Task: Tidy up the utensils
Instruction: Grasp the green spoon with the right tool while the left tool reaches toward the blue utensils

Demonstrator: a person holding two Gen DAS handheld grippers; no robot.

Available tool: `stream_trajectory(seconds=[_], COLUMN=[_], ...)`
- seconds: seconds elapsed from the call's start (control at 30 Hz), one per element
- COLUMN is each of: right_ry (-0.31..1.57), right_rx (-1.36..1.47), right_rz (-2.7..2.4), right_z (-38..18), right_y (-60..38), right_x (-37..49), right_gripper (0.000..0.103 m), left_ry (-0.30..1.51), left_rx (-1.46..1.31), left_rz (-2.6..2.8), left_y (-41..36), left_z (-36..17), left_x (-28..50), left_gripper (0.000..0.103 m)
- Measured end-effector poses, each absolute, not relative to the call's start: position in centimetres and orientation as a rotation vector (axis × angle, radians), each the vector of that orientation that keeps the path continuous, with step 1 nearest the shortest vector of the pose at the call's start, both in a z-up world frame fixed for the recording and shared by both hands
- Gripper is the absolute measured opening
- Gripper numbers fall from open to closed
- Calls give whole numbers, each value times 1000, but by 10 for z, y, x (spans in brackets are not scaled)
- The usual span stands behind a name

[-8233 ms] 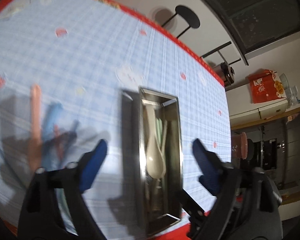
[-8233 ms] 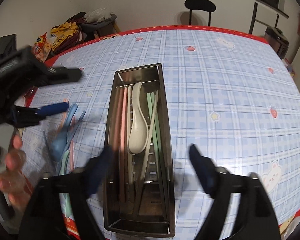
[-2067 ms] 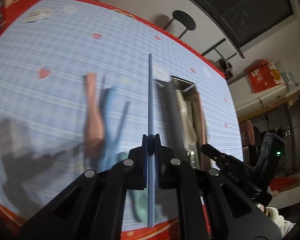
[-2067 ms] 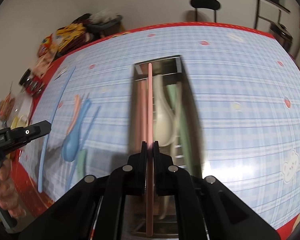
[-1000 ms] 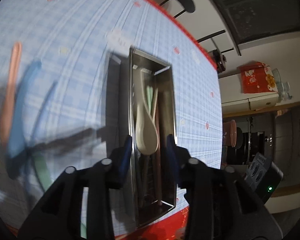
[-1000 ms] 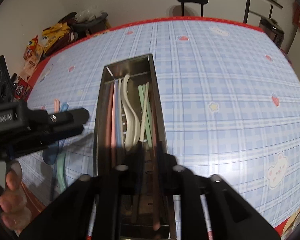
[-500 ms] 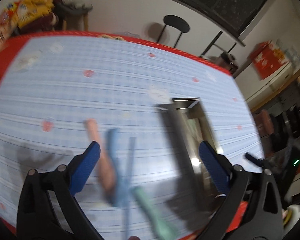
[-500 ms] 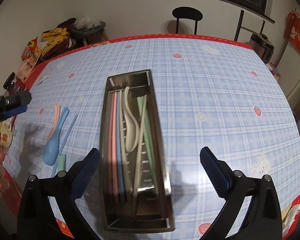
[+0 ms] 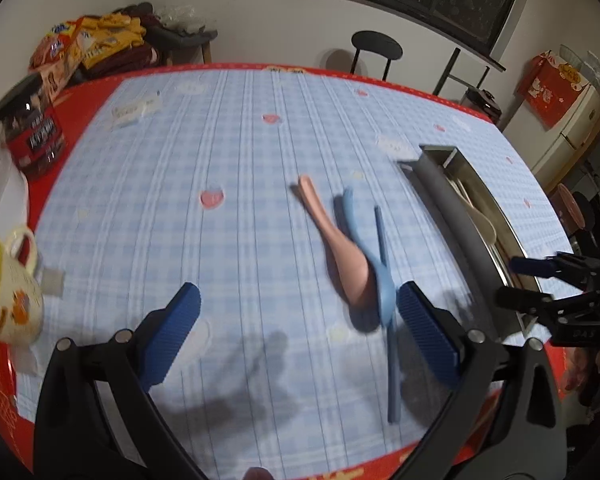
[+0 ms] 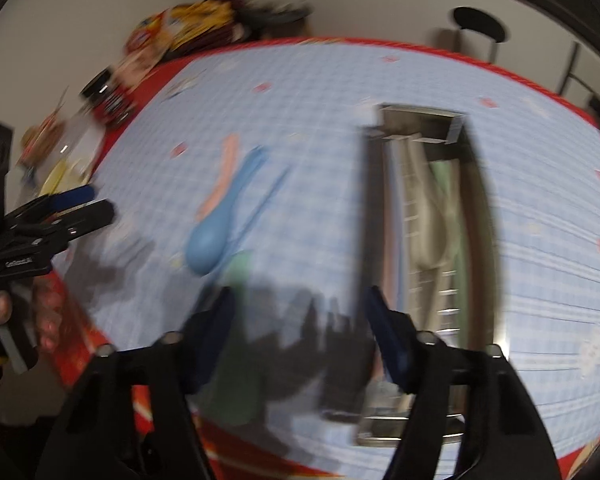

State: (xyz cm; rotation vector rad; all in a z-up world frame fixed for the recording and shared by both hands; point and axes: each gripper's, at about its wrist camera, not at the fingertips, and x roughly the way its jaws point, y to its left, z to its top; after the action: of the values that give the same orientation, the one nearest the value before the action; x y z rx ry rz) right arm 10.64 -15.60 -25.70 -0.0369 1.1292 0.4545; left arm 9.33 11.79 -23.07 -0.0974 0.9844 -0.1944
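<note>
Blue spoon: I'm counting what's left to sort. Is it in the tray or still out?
Out: the blue spoon lies on the tablecloth beside the tray.

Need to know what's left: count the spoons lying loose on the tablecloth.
3: pink spoon, blue spoon overlapping it, green spoon nearest the table edge, blurred. Others may be hidden.

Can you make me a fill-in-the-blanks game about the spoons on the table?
1. The left gripper is open and holds ____.
2. The pink spoon lies right beside a ____ spoon.
3. The white spoon lies inside the metal ____.
4. The tablecloth has a ____ border.

Missing words: nothing; blue; tray; red
</note>
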Motion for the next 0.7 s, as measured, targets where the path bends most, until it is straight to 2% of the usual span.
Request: stream_trajectory(seconds=[0.03,0.13,0.47,0.57,0.63,0.7], right_ry=[1142,1192,1300,1303,1311,1313], right_rx=[-42,-44,-22,-21,-15,-14], right_rz=[470,507,503,510,521,529], right_z=[-260,-271,-307,-311,-311,-311], right_y=[-150,-134,-118,-113,-113,-112], right_x=[104,99,100,101,102,101], right_gripper=[49,38,33,29,19,19], left_ry=[995,1025,1083,1085,1085,1085], left_rx=[-103,-102,-121,-125,-127,-124], left_rz=[-202,-206,-201,-197,-199,-199], left_y=[119,121,125,126,126,125], left_z=[-233,-241,-257,-257,-256,-256], left_x=[91,82,73,74,74,75], left_gripper=[98,98,97,97,97,95])
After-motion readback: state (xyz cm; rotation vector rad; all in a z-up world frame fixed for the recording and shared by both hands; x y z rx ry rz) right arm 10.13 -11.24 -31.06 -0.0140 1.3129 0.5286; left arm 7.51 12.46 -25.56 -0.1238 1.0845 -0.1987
